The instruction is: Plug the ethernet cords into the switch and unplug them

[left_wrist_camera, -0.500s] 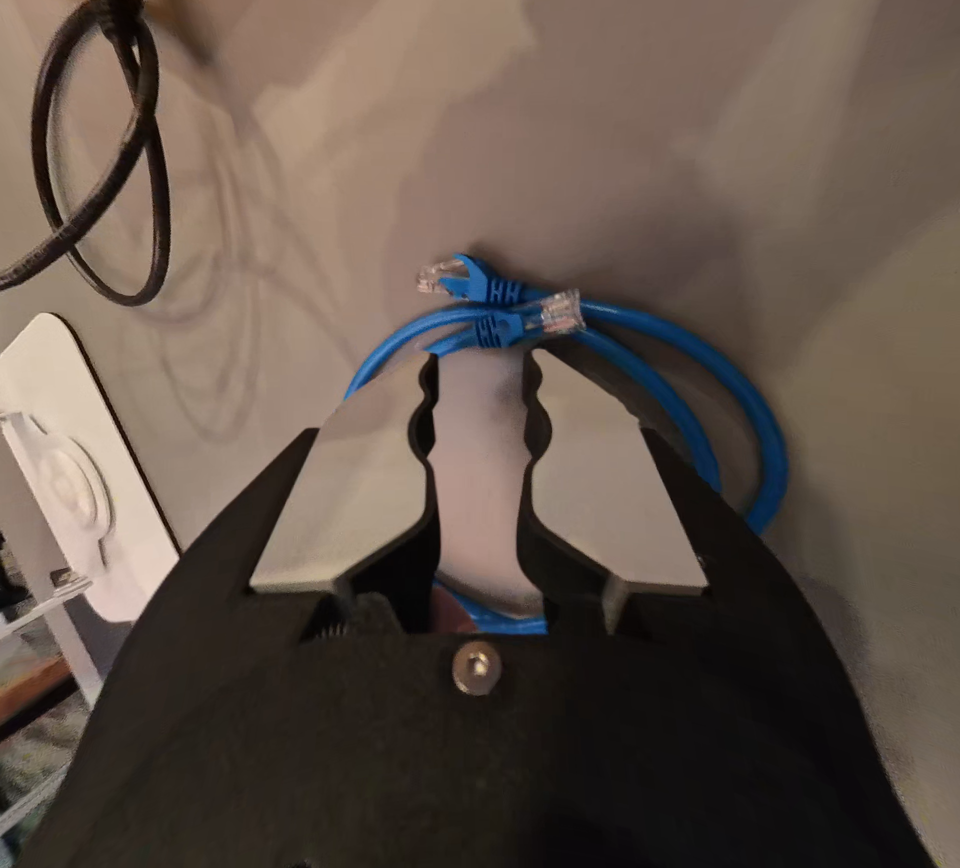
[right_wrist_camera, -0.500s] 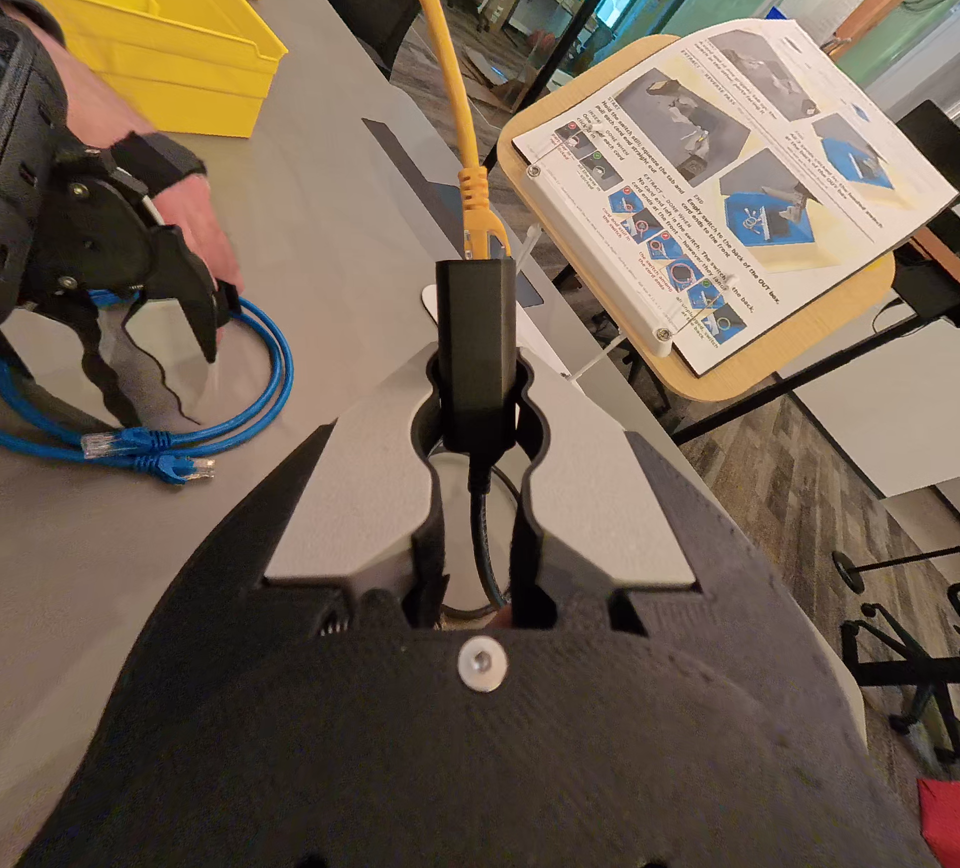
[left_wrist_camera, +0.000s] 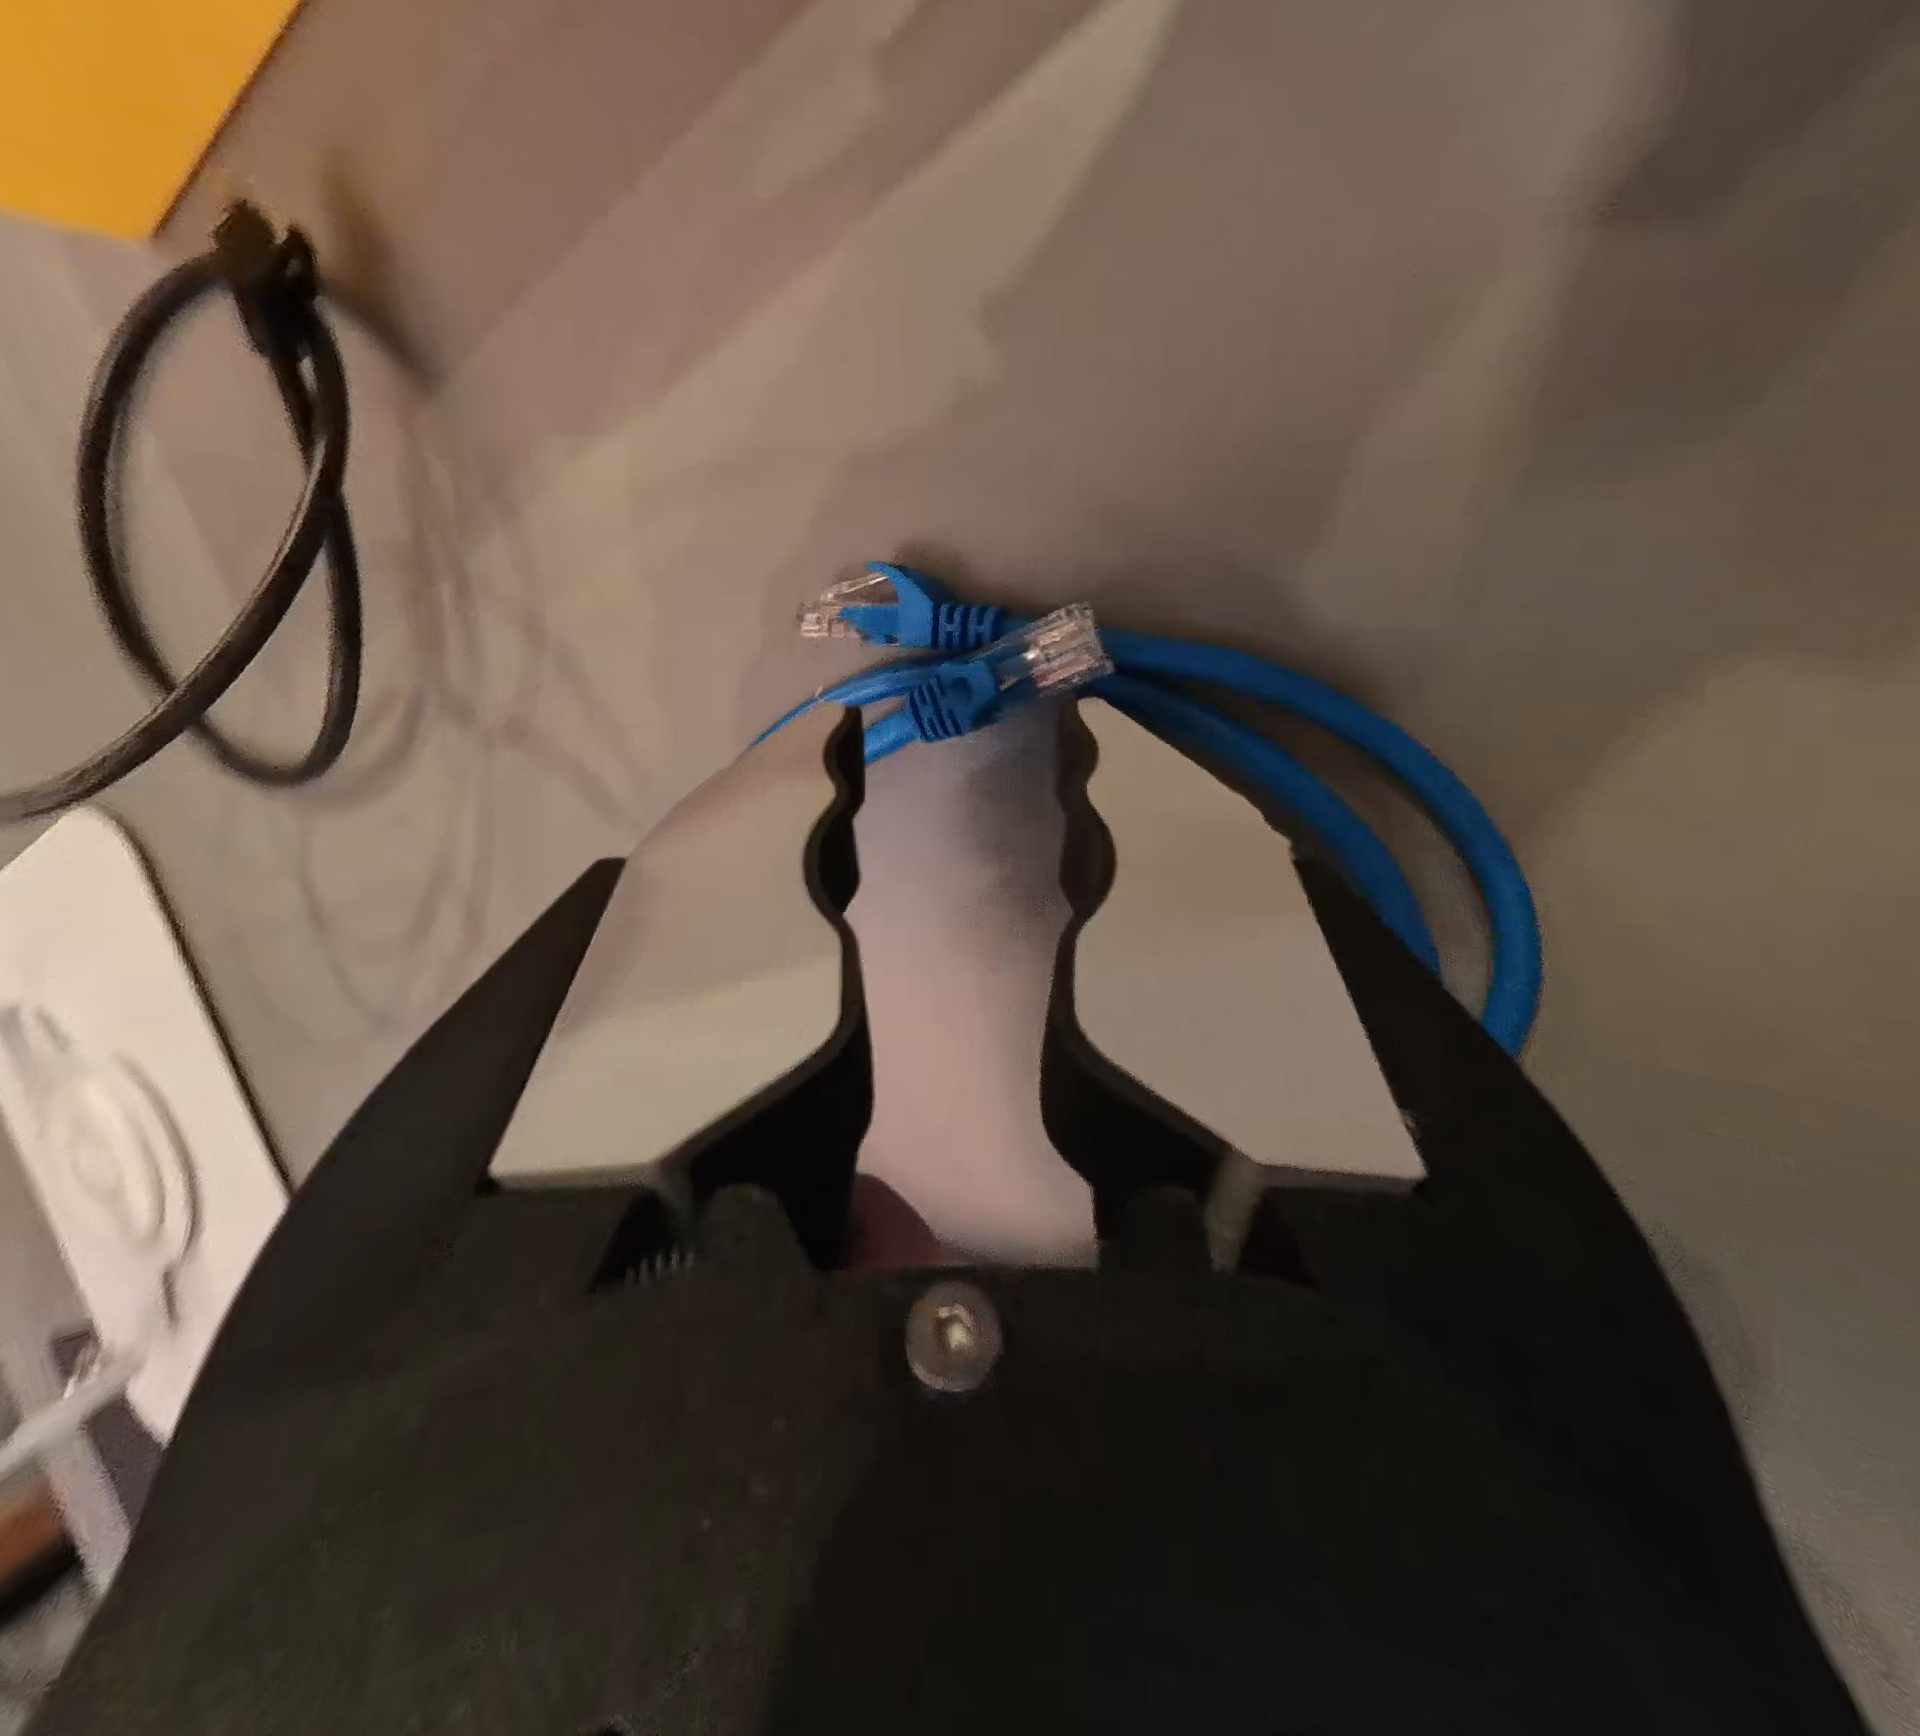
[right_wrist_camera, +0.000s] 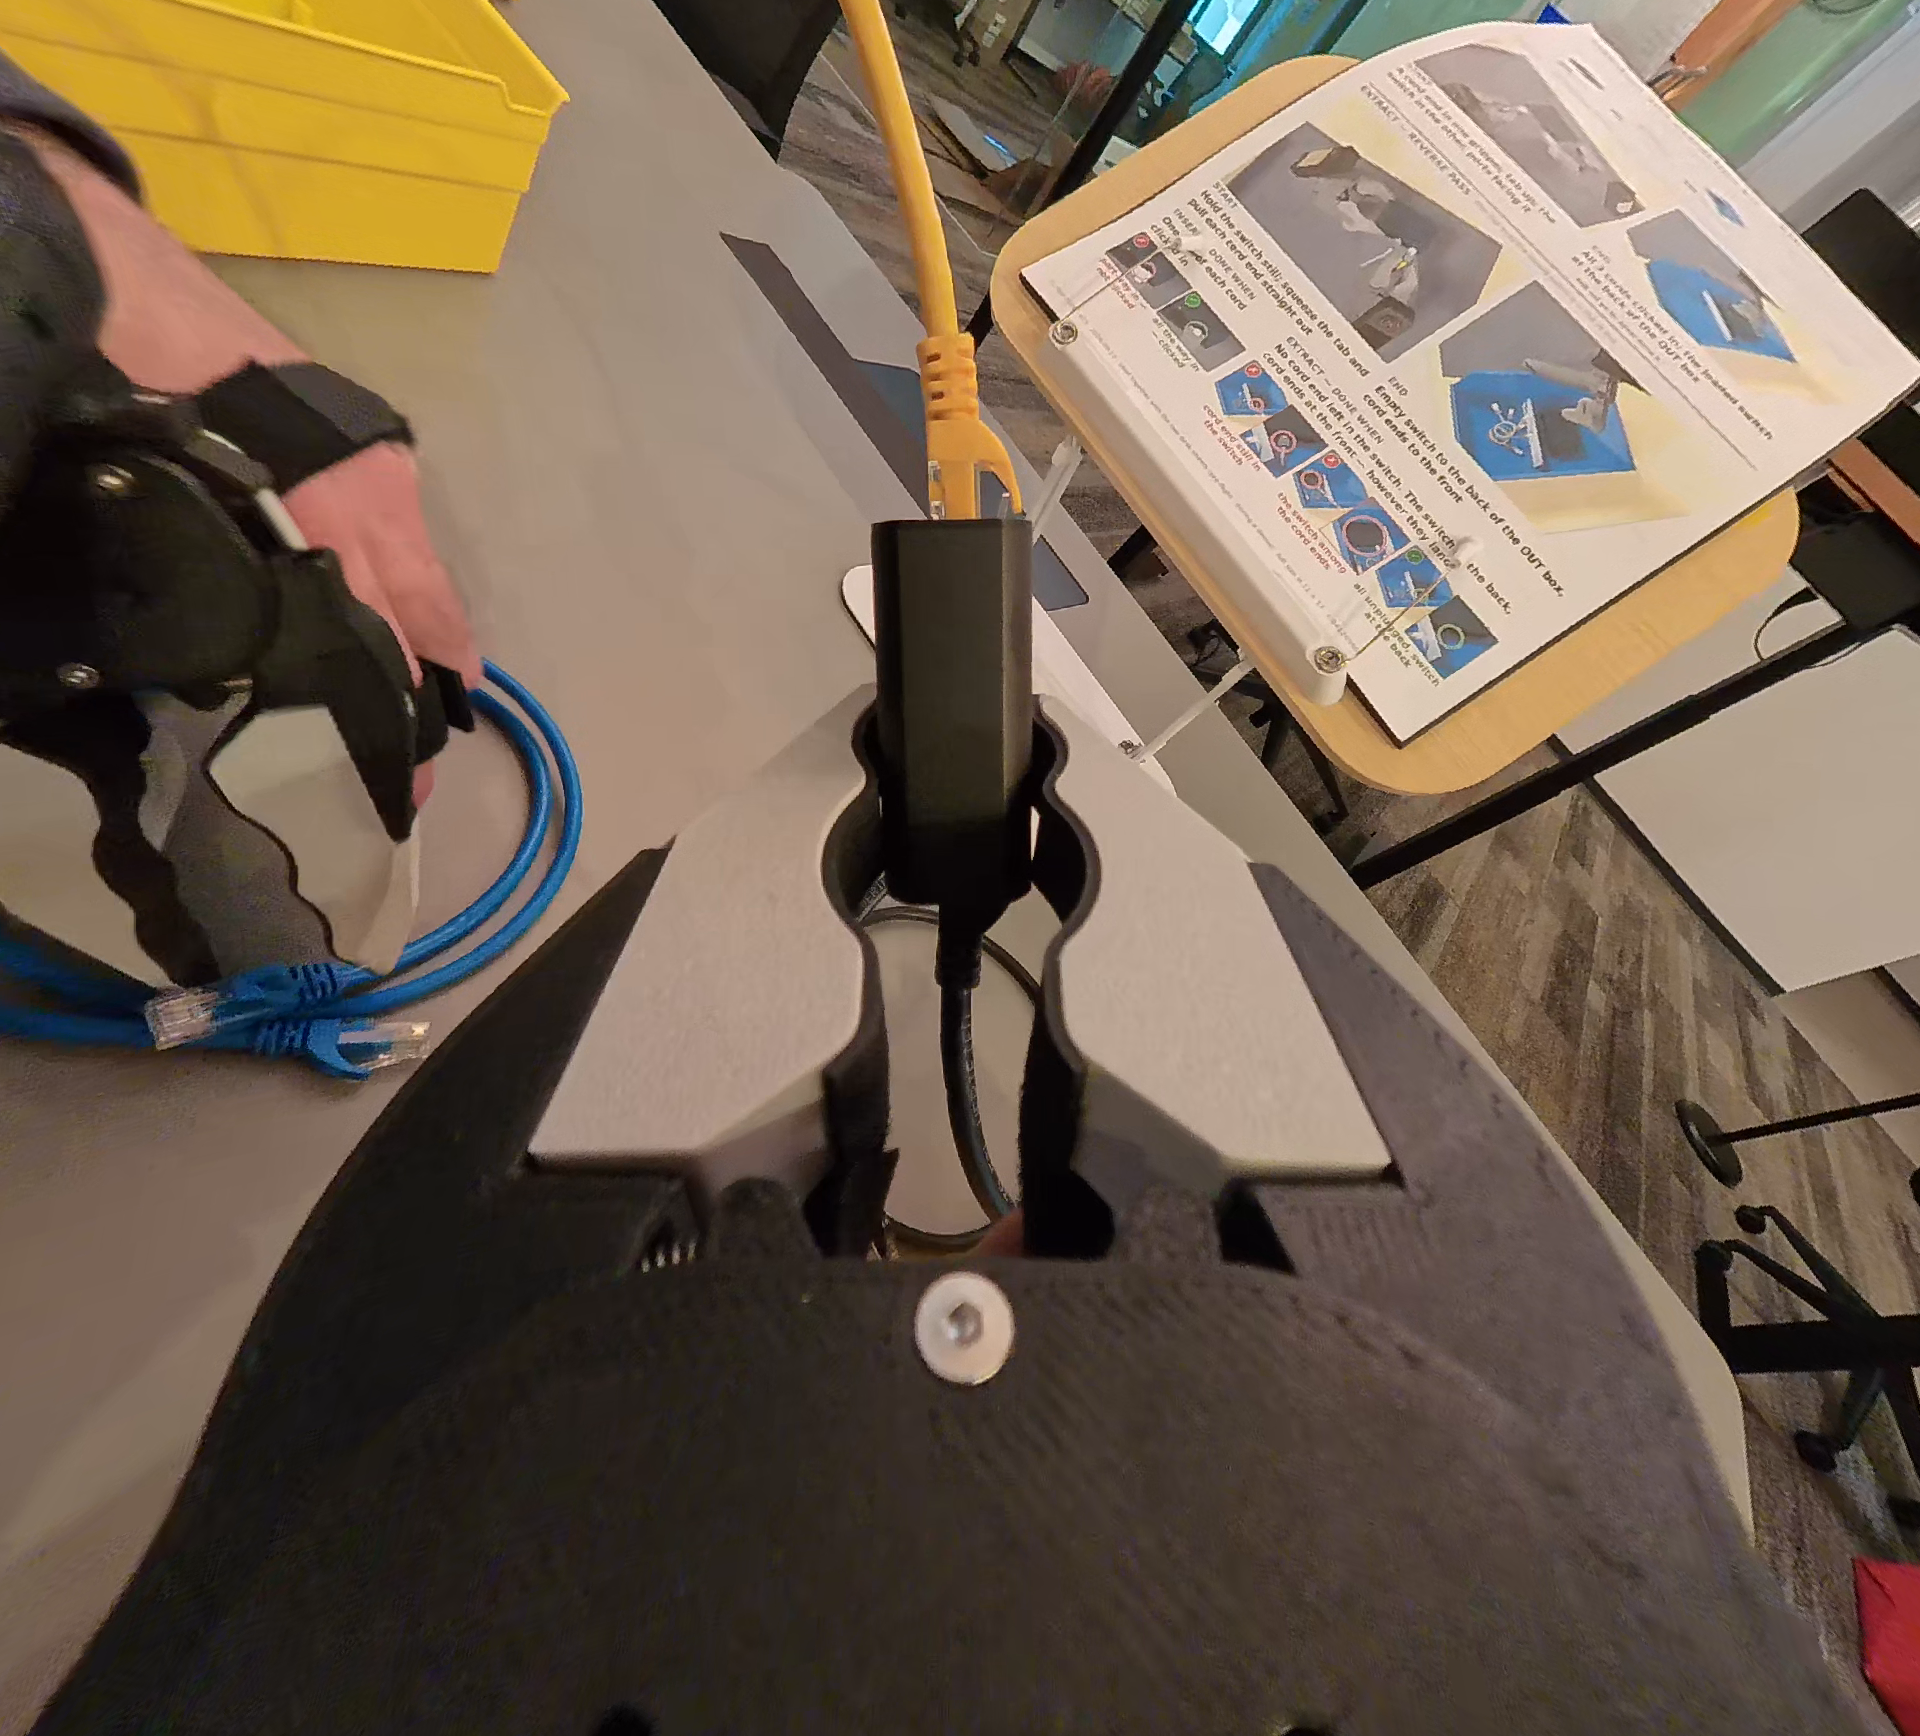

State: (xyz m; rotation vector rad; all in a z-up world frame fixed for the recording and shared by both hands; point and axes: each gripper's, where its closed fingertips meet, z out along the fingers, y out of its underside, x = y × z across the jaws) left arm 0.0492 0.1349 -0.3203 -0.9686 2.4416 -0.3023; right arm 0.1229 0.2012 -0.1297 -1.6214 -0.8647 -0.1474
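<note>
Our right gripper [right_wrist_camera: 956,813] is clamped on the black switch [right_wrist_camera: 951,689], which stands upright between its fingers. A yellow ethernet cord [right_wrist_camera: 914,159] is plugged into the top of the switch and curves up and away, and a thin black cable [right_wrist_camera: 961,1052] hangs from its bottom.

Our left gripper [left_wrist_camera: 961,741] has its fingers apart and holds nothing. It hovers just over the coiled blue ethernet cord [left_wrist_camera: 1351,751], which lies on the grey desk [right_wrist_camera: 623,398]. The two clear plugs [left_wrist_camera: 1060,647] of the cord cross just in front of the fingertips. A black cord [left_wrist_camera: 208,491] lies in a loop well apart from it.

Yellow bins [right_wrist_camera: 270,65] stand toward the far edge of the desk. Beside the right edge of the desk a wooden stand [right_wrist_camera: 1455,730] carries a printed instruction sheet [right_wrist_camera: 1507,356]. Behind it we see glass walls and the legs of chairs on a grey floor.
</note>
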